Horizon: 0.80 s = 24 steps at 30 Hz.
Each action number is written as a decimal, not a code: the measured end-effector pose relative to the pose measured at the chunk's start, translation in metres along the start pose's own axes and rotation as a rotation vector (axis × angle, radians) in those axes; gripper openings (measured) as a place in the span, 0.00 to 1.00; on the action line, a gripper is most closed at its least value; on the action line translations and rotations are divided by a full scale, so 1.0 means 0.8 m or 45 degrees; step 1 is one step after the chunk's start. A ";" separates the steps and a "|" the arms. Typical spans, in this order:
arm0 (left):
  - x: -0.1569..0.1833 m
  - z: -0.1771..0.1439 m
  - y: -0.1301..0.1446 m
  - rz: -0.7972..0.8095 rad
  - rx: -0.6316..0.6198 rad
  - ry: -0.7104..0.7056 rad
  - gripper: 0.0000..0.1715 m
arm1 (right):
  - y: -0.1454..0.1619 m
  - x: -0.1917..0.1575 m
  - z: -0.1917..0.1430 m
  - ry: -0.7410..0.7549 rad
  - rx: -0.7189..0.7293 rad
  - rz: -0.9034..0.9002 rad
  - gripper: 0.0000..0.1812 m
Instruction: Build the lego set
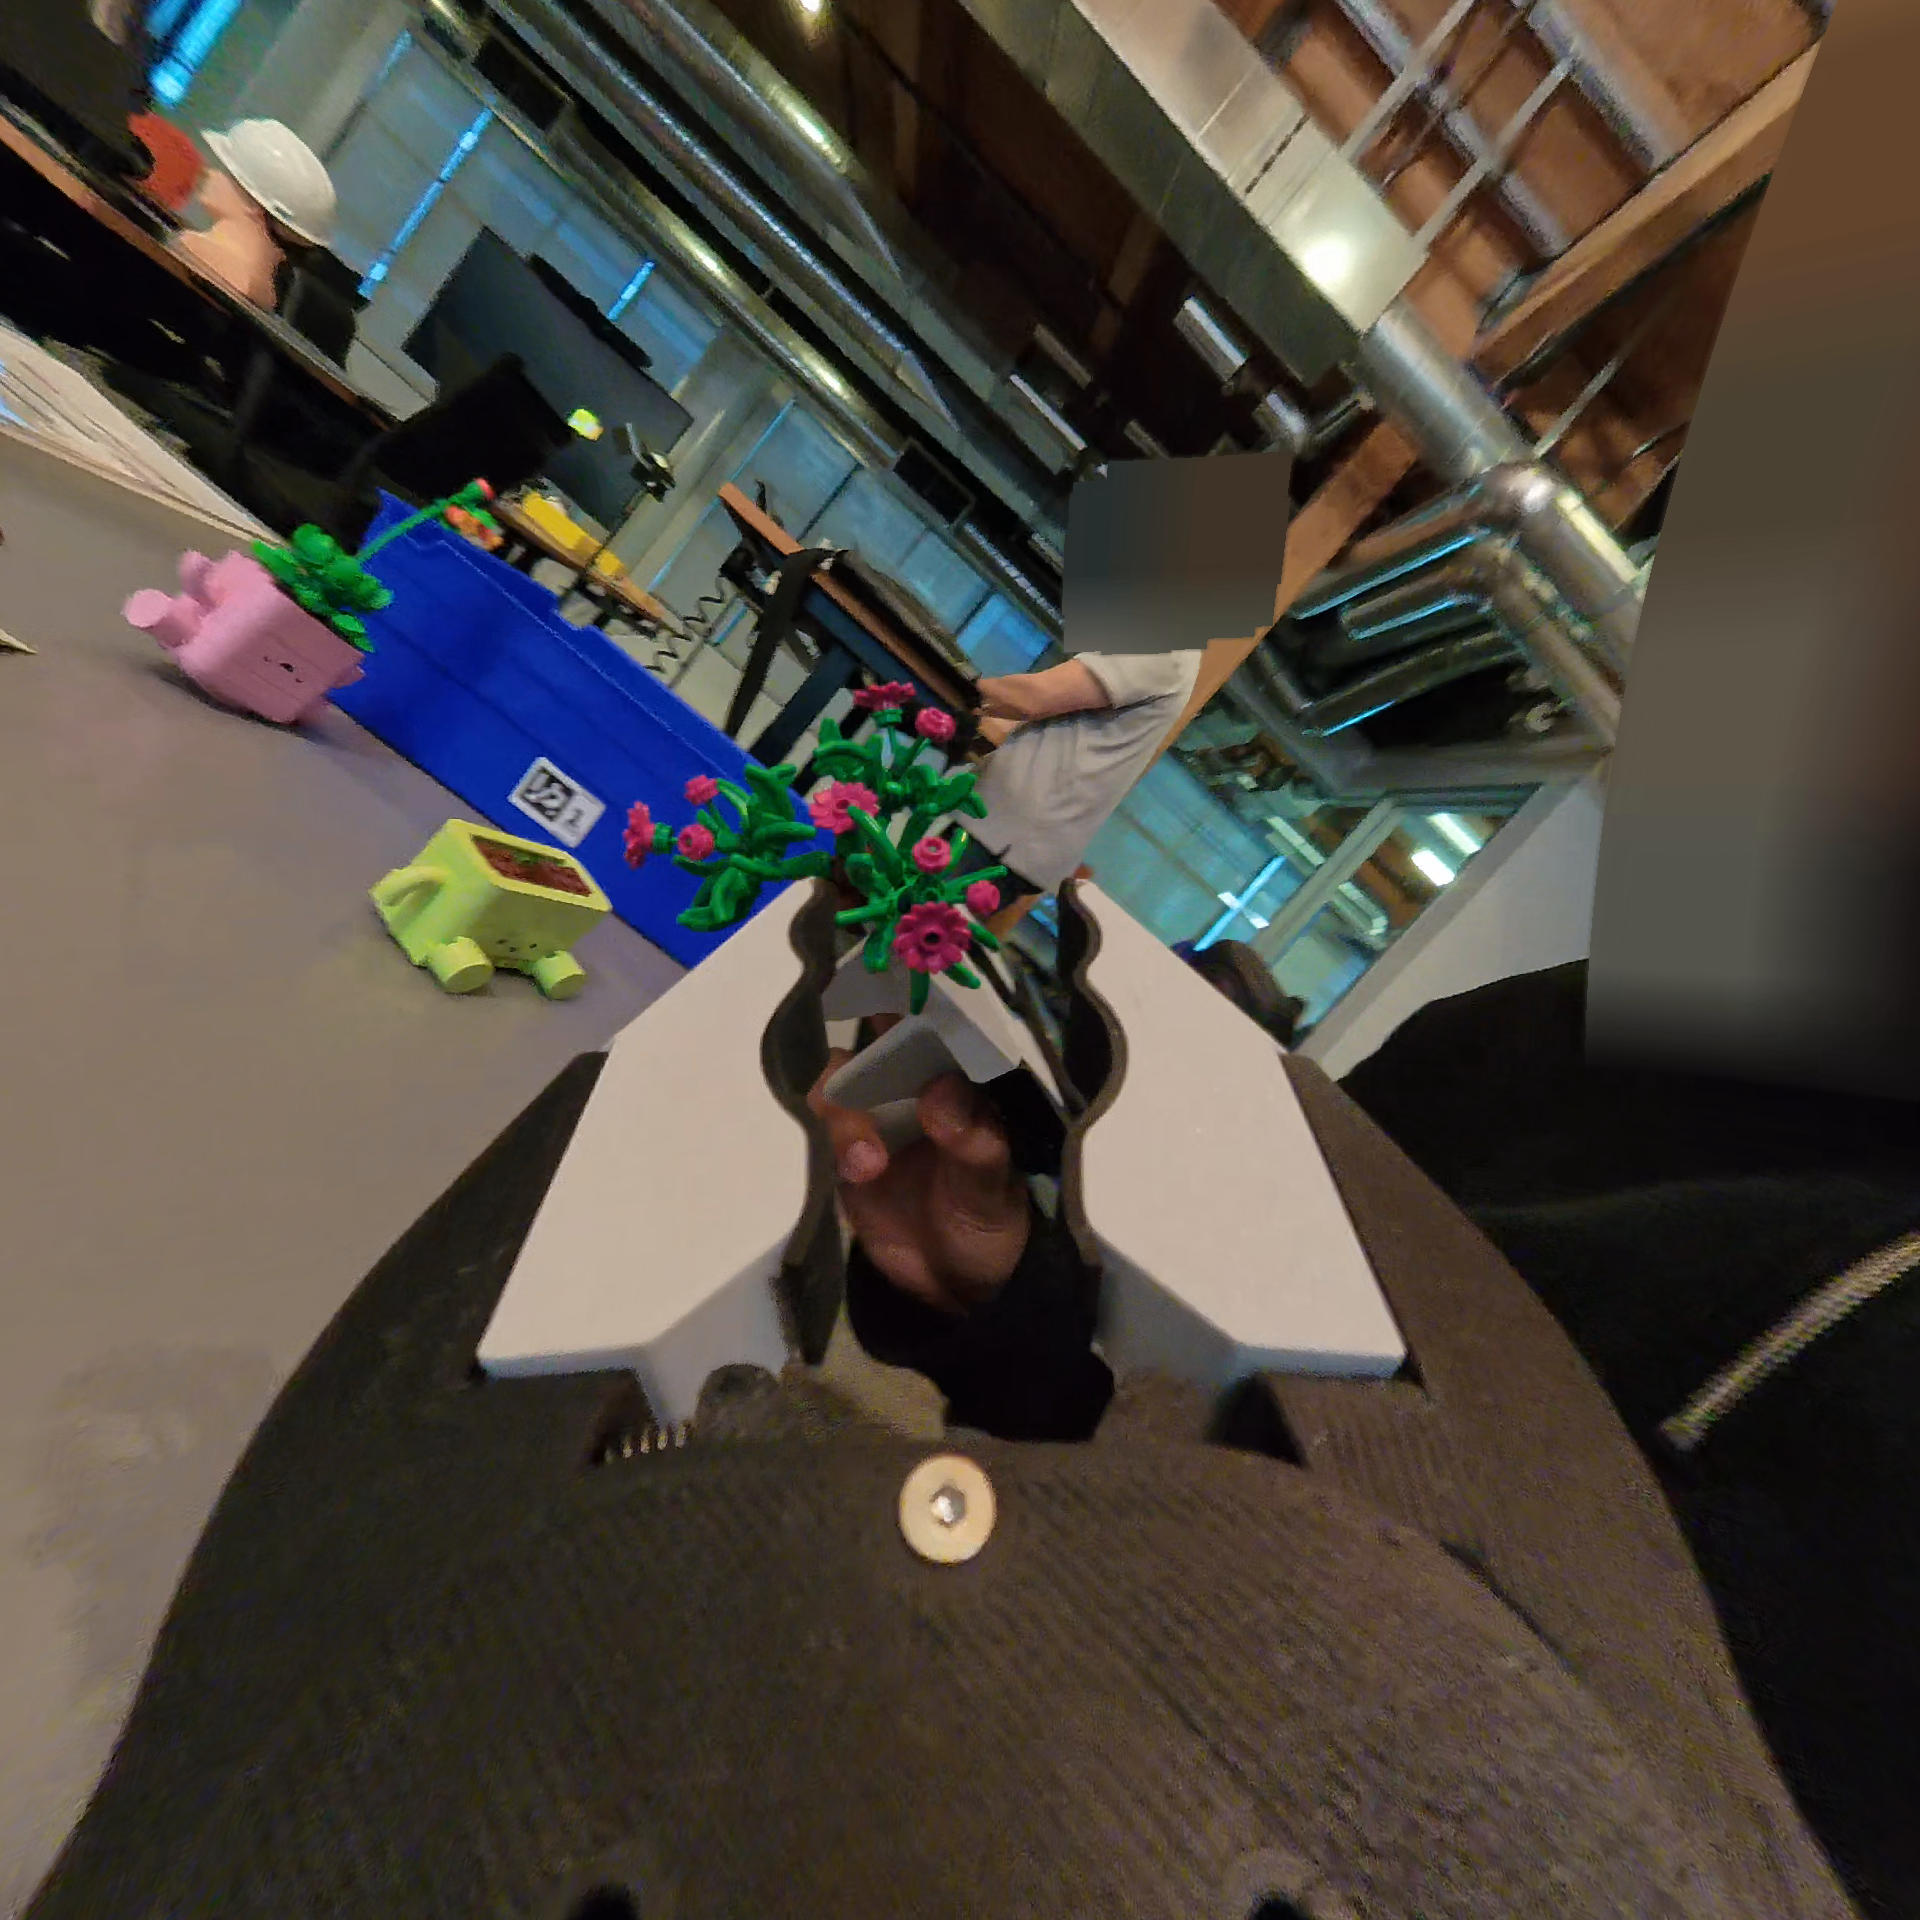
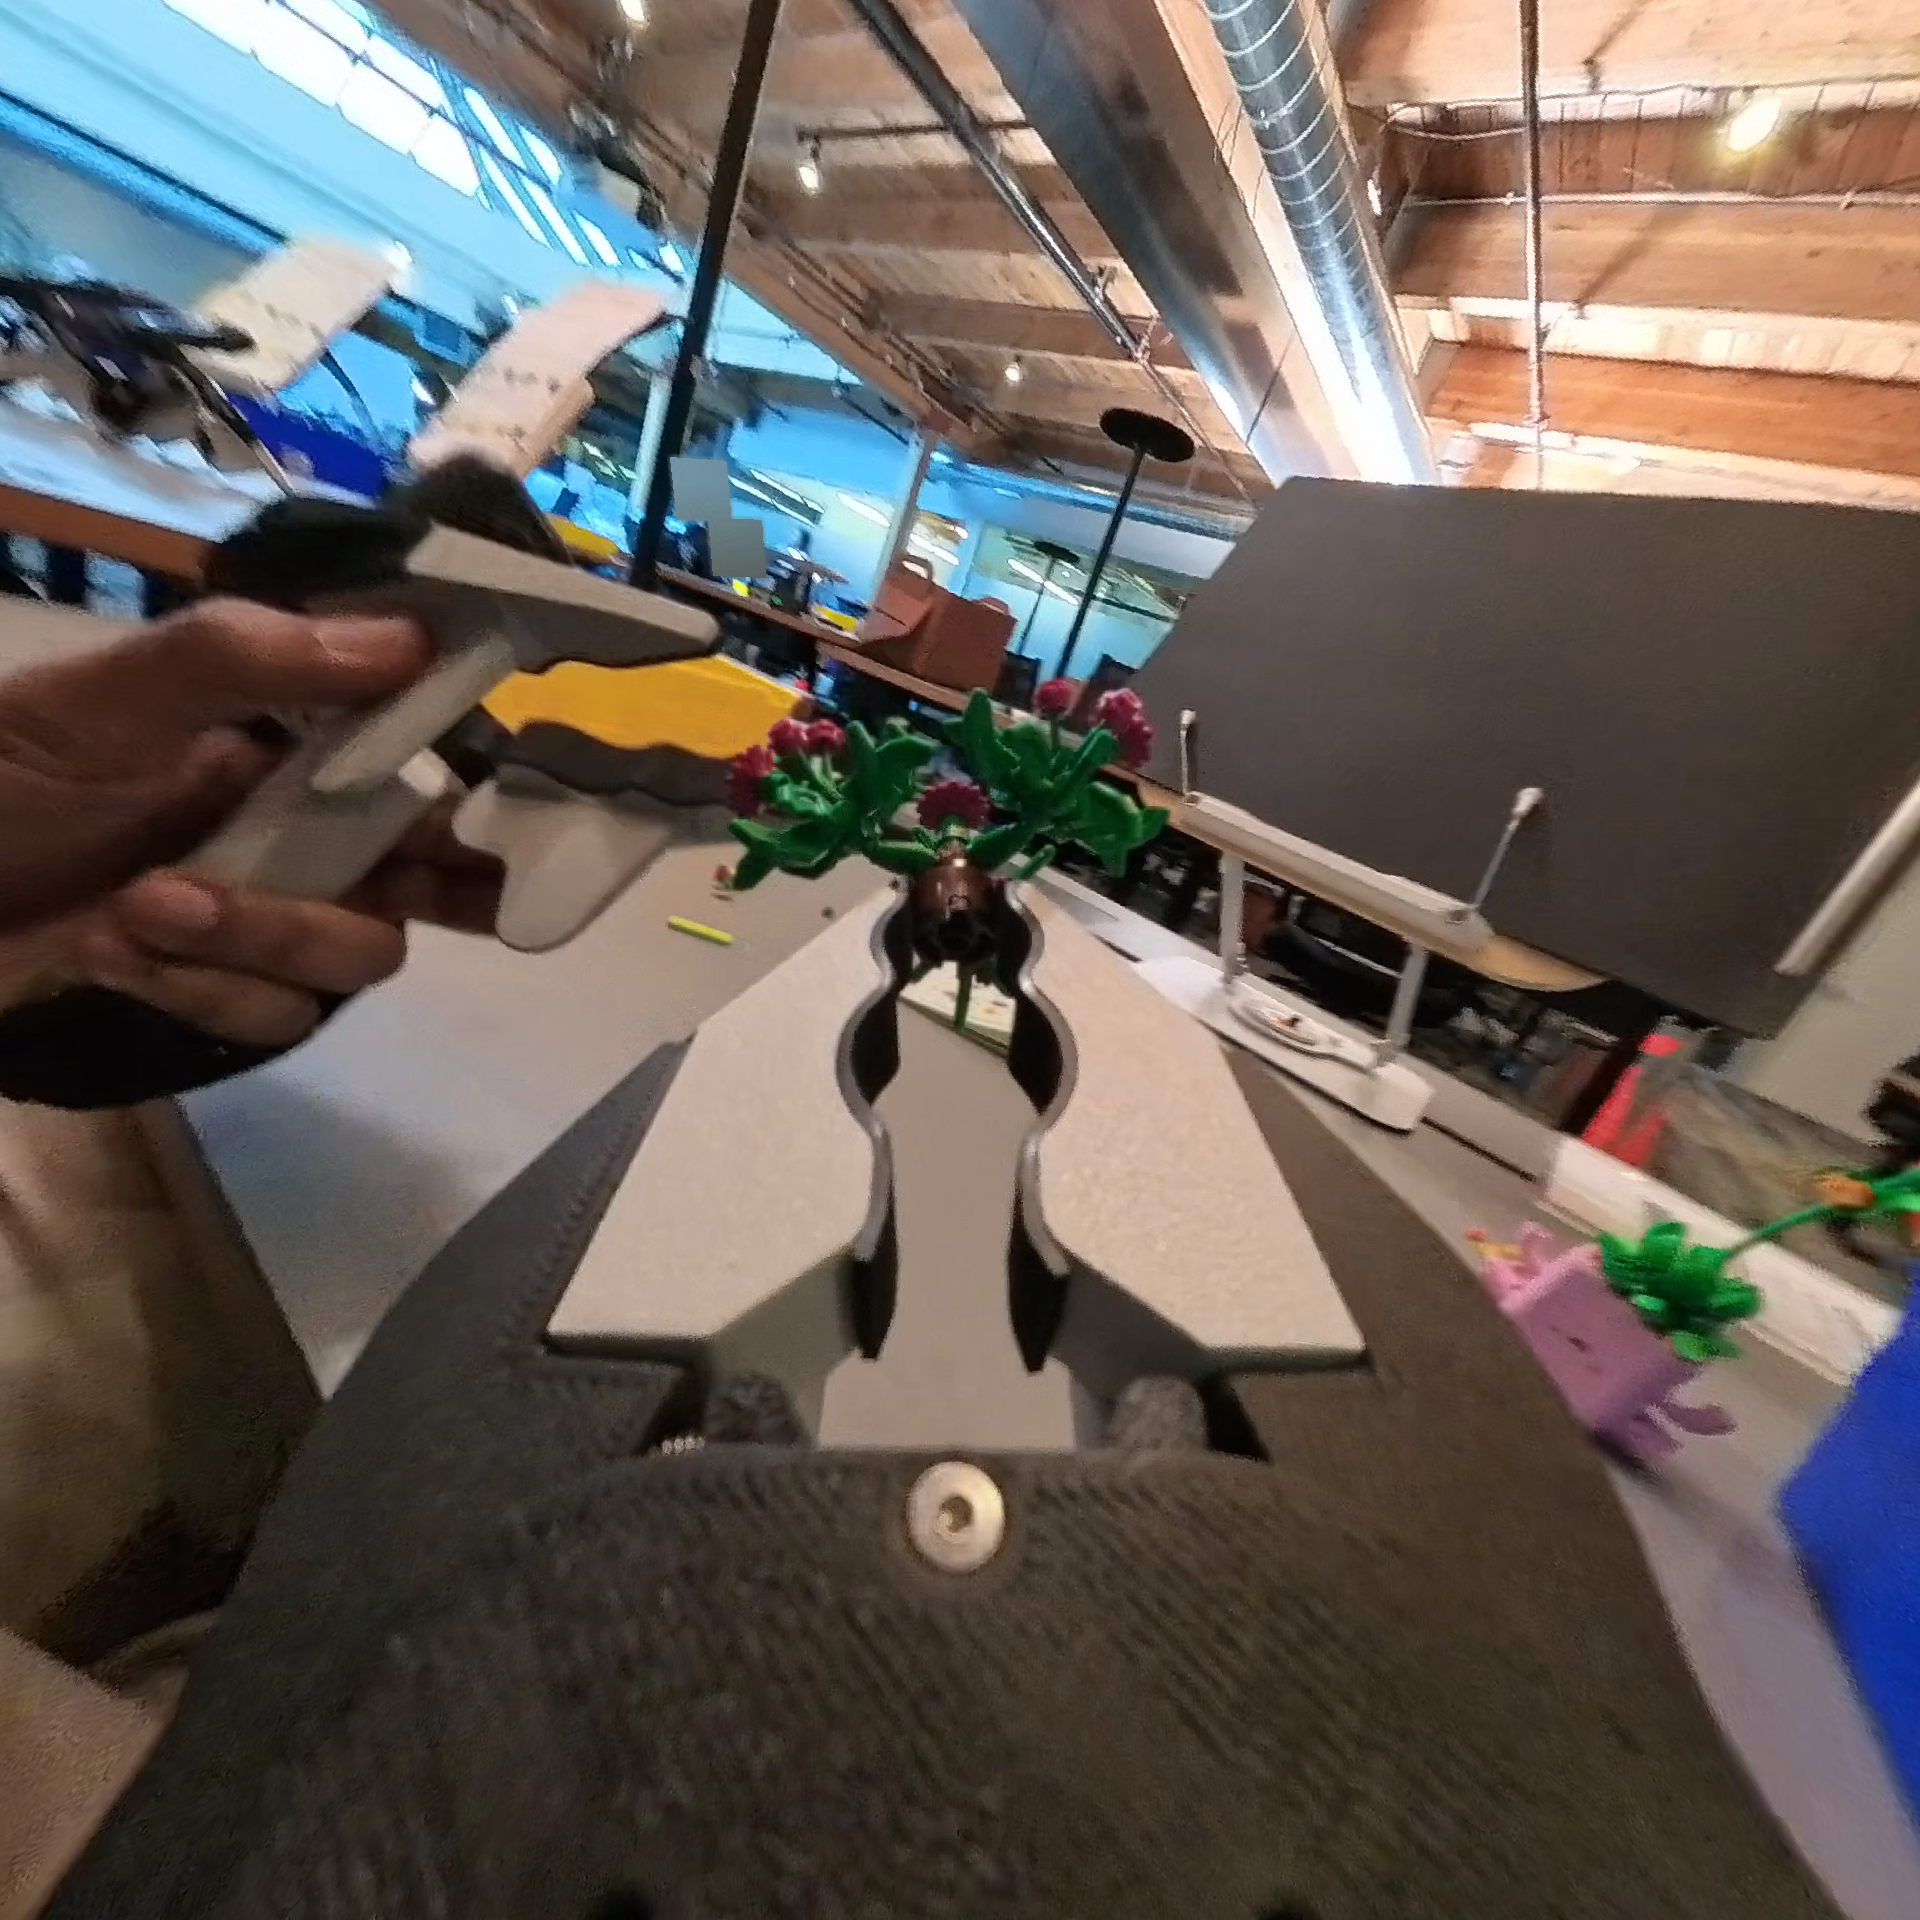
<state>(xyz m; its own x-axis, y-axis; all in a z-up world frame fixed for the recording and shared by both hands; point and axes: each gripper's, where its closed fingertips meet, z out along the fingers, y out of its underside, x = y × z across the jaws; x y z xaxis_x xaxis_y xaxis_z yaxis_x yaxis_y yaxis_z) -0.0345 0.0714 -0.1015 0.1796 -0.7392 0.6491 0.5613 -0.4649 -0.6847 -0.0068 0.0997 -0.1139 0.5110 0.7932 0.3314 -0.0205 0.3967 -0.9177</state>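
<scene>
My right gripper (image 2: 953, 912) is shut on the brown base of a lego flower bunch (image 2: 935, 800) with green leaves and magenta blooms, and holds it up in the air. The bunch (image 1: 883, 831) also shows in the left wrist view, just beyond my left gripper's tips. My left gripper (image 1: 945, 899) is open and empty, with the right gripper (image 1: 883, 961) and a hand behind its gap. In the right wrist view the left gripper (image 2: 696, 738) is at the left, jaws apart, close to the leaves. A lime green lego pot (image 1: 488, 914) lies on the grey table (image 1: 208, 1039).
A pink lego pot with a green plant (image 1: 249, 634) lies by a blue bin (image 1: 499, 665); both show at the right in the right wrist view (image 2: 1590, 1340). A lime stick piece (image 2: 701, 930) lies on the table. A white stand (image 2: 1351, 904) and dark board (image 2: 1507, 727) are at the right. Some 5 centimetres of space lies between my two pairs of fingers. It is some 15 centimetres from my right tips to the lime green lego pot (image 1: 488, 914).
</scene>
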 end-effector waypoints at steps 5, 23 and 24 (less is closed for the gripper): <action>-0.005 0.003 0.010 0.234 -0.121 -0.150 0.12 | 0.006 -0.006 0.003 0.034 -0.064 -0.168 0.07; -0.004 0.003 0.024 0.937 -0.337 -0.366 0.18 | 0.026 -0.006 0.007 -0.017 -0.199 0.038 0.07; -0.007 0.003 0.027 0.959 -0.359 -0.378 0.18 | 0.027 -0.007 0.007 -0.027 -0.206 0.048 0.07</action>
<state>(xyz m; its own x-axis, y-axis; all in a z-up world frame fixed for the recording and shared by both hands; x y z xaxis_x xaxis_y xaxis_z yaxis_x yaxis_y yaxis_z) -0.0210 0.0664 -0.1191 0.6502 -0.7595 0.0213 -0.0077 -0.0346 -0.9994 -0.0153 0.1061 -0.1341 0.4938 0.8166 0.2989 0.1000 0.2882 -0.9523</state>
